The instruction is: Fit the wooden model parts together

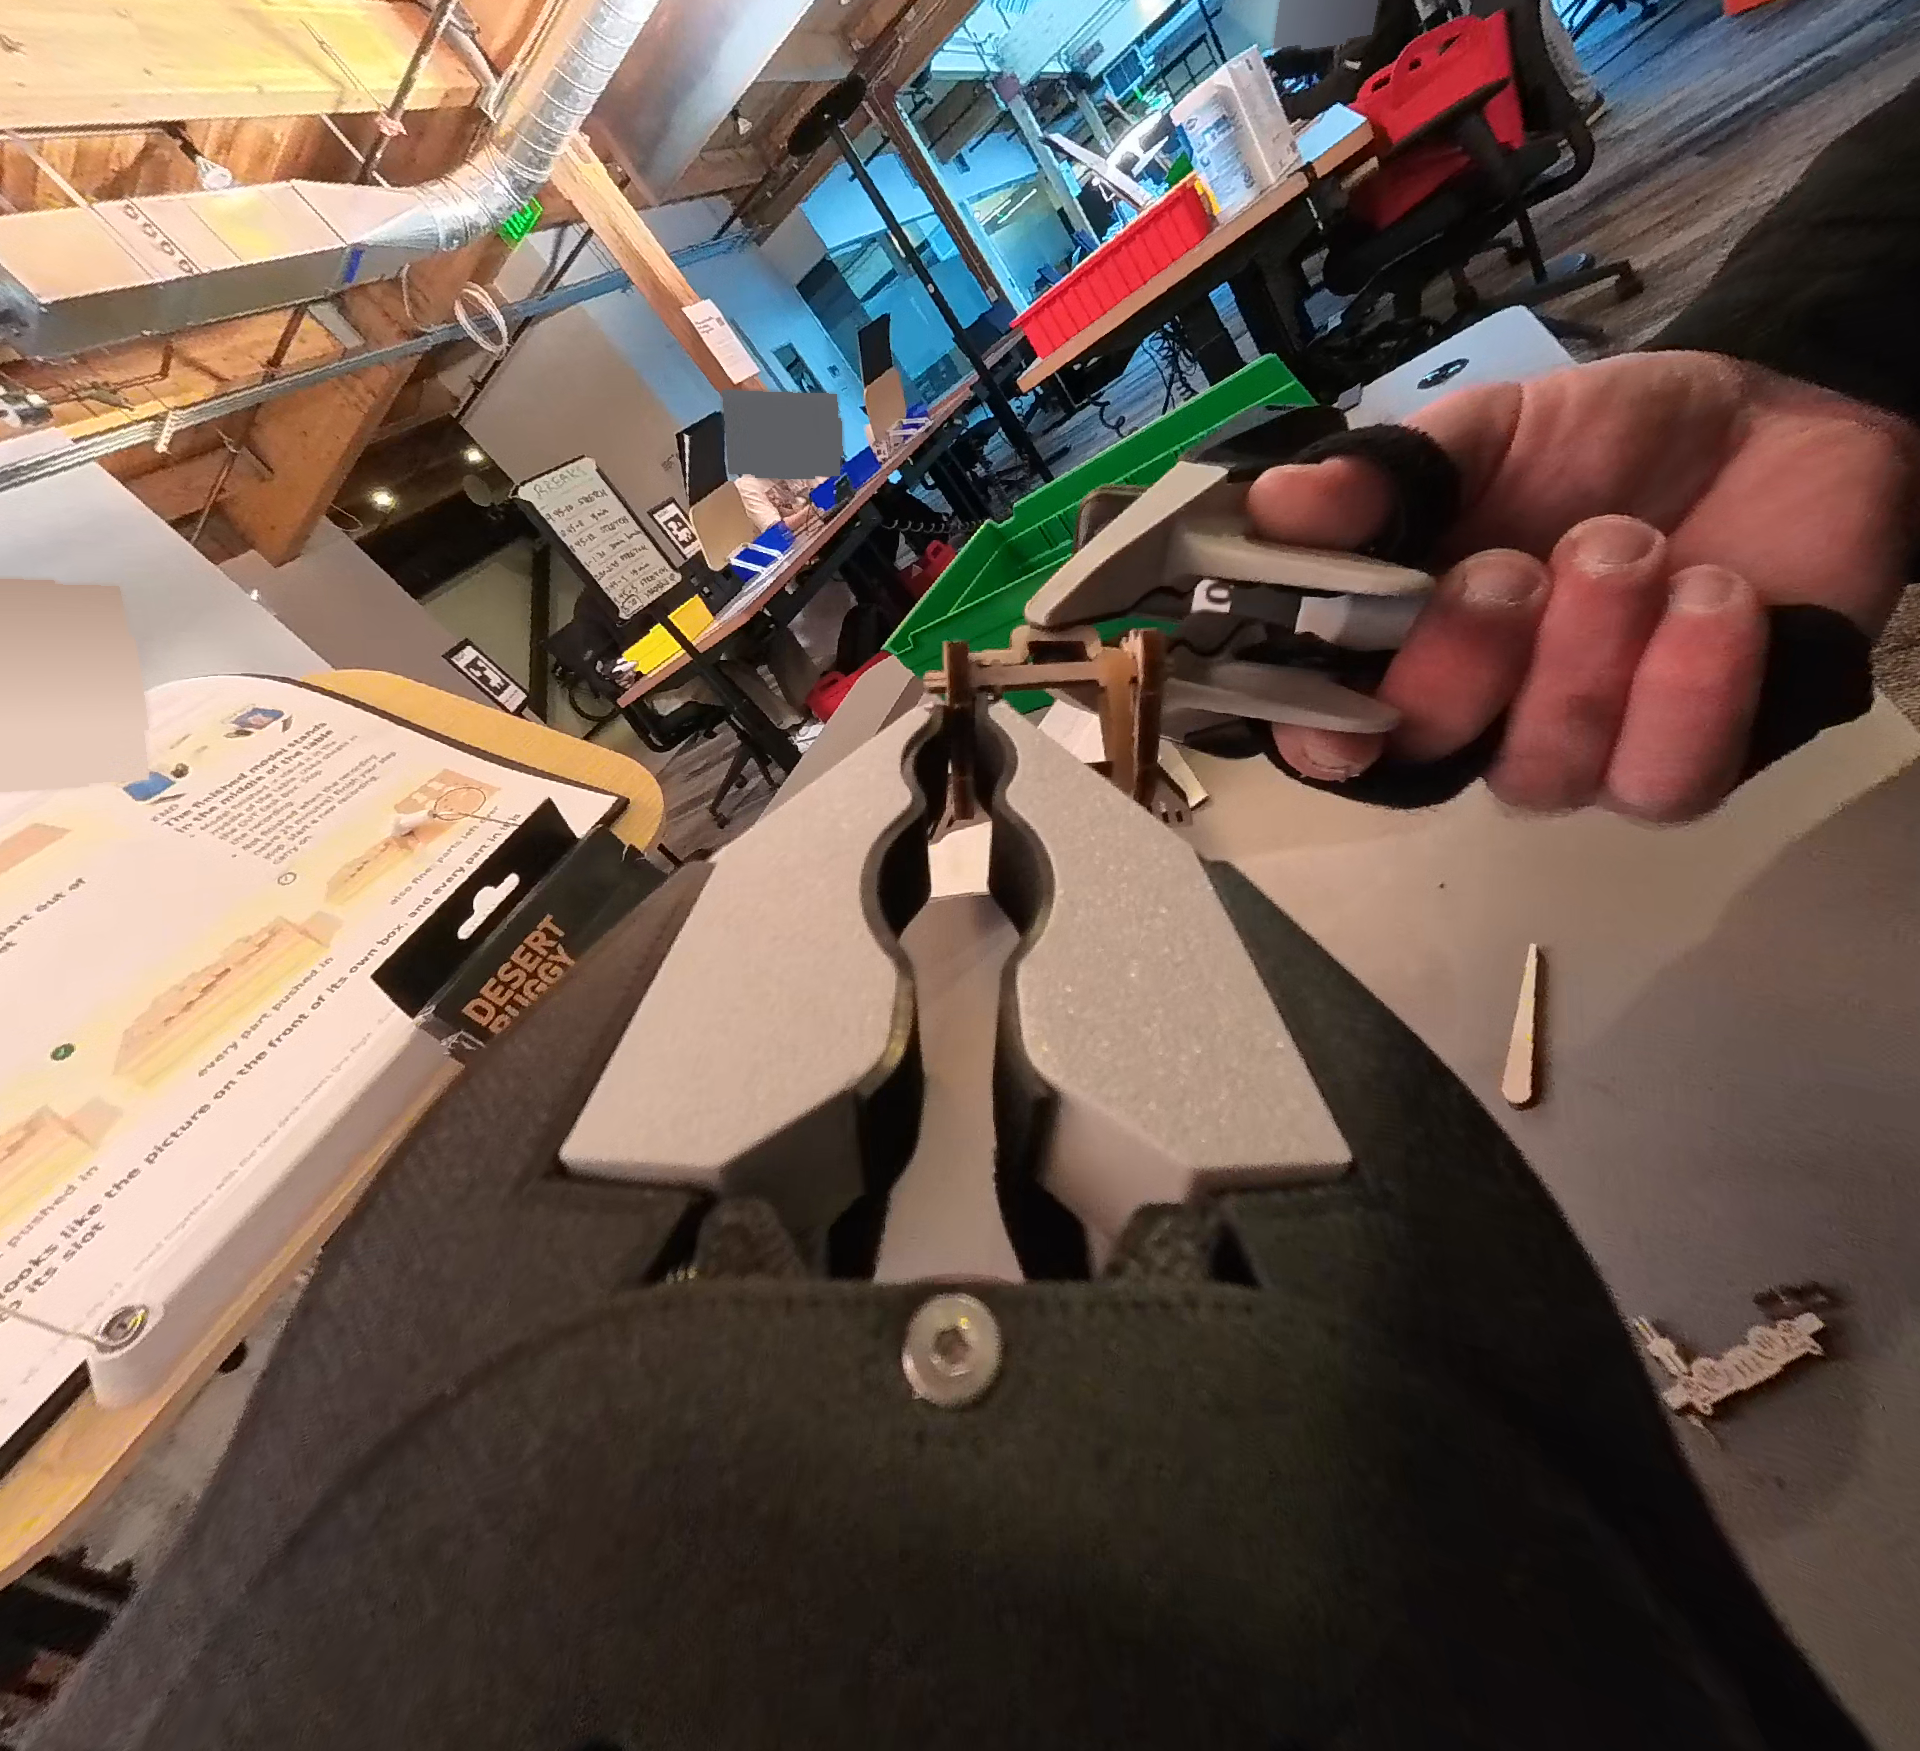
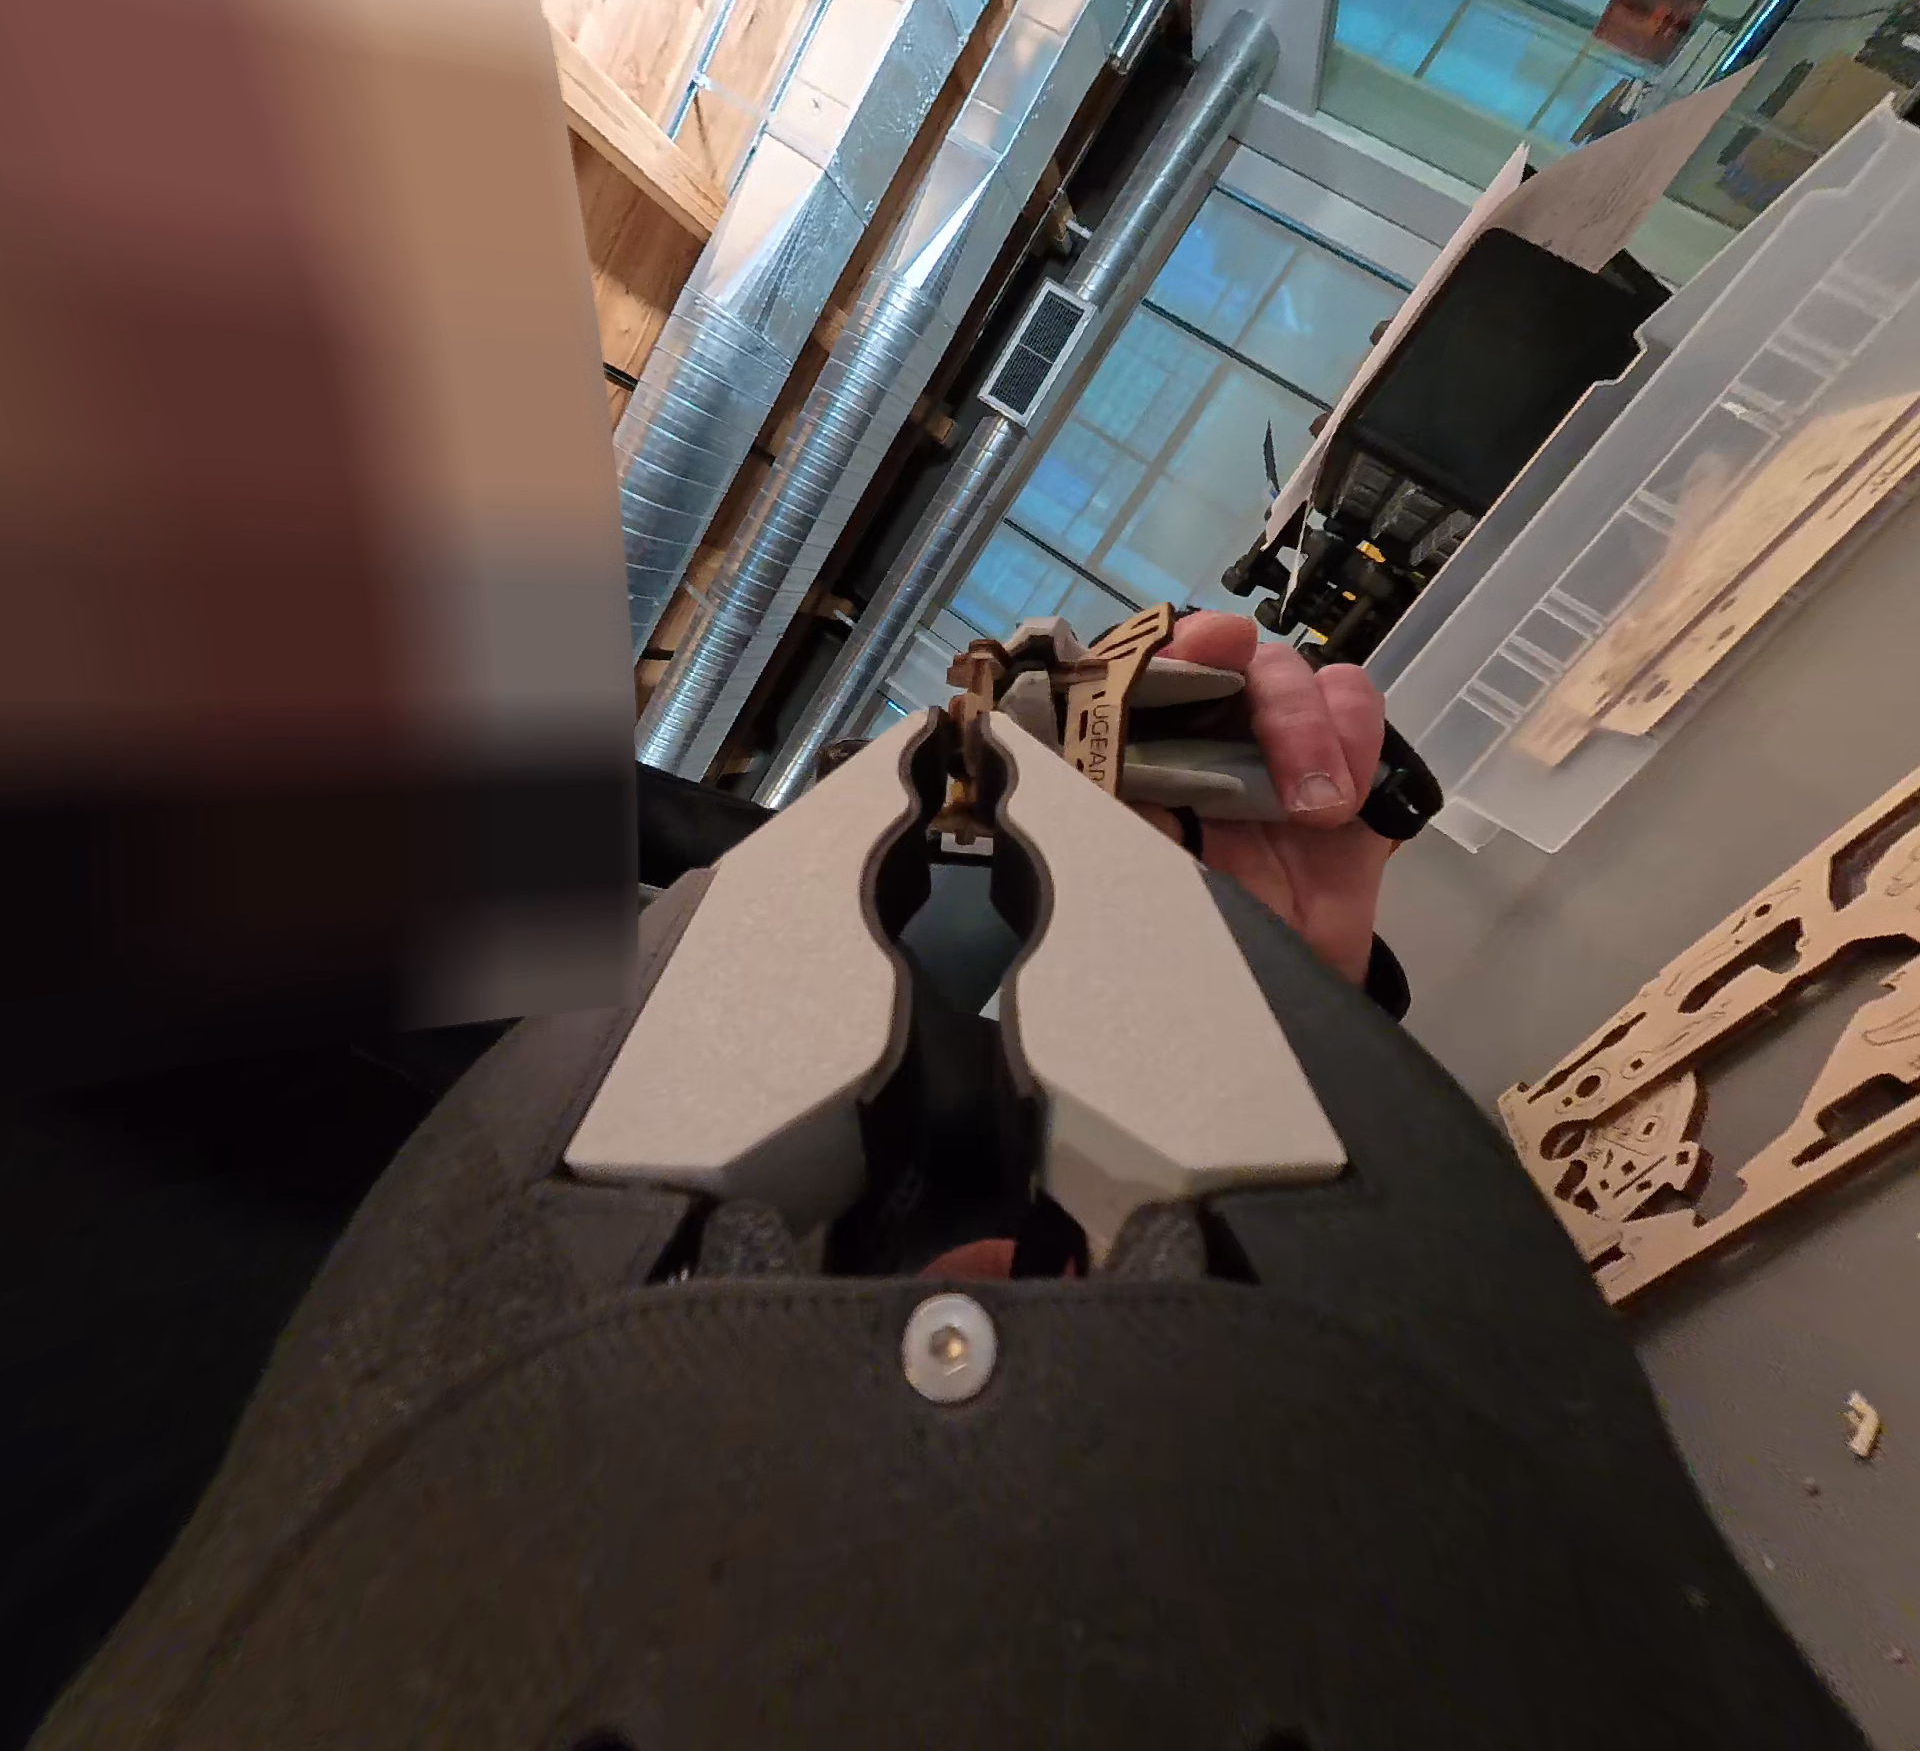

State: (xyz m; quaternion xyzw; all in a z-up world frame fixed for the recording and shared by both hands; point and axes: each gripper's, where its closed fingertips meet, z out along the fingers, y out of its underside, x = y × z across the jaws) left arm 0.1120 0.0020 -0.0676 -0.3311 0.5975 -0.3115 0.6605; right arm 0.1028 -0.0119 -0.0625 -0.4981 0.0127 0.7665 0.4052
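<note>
A: Start big. Where is the model?
B: Wooden model assembly (image 1: pixel 1070 673) held up in the air above the grey table (image 1: pixel 1558 922), spanning the two grippers.
A: Left gripper (image 1: pixel 961 735)?
B: Nearly closed, tips pinched on a thin upright wooden piece (image 1: pixel 958 766) at one end.
A: Right gripper (image 2: pixel 961 745)?
B: Same narrow stance, pads pressing a small notched wooden tab (image 2: pixel 971 714) at the tips.
A: Anything loose?
B: Punched-out wooden sheet (image 2: pixel 1714 1057) flat on the table, and one tapered wooden sliver (image 1: pixel 1522 1026) lying well apart.
</note>
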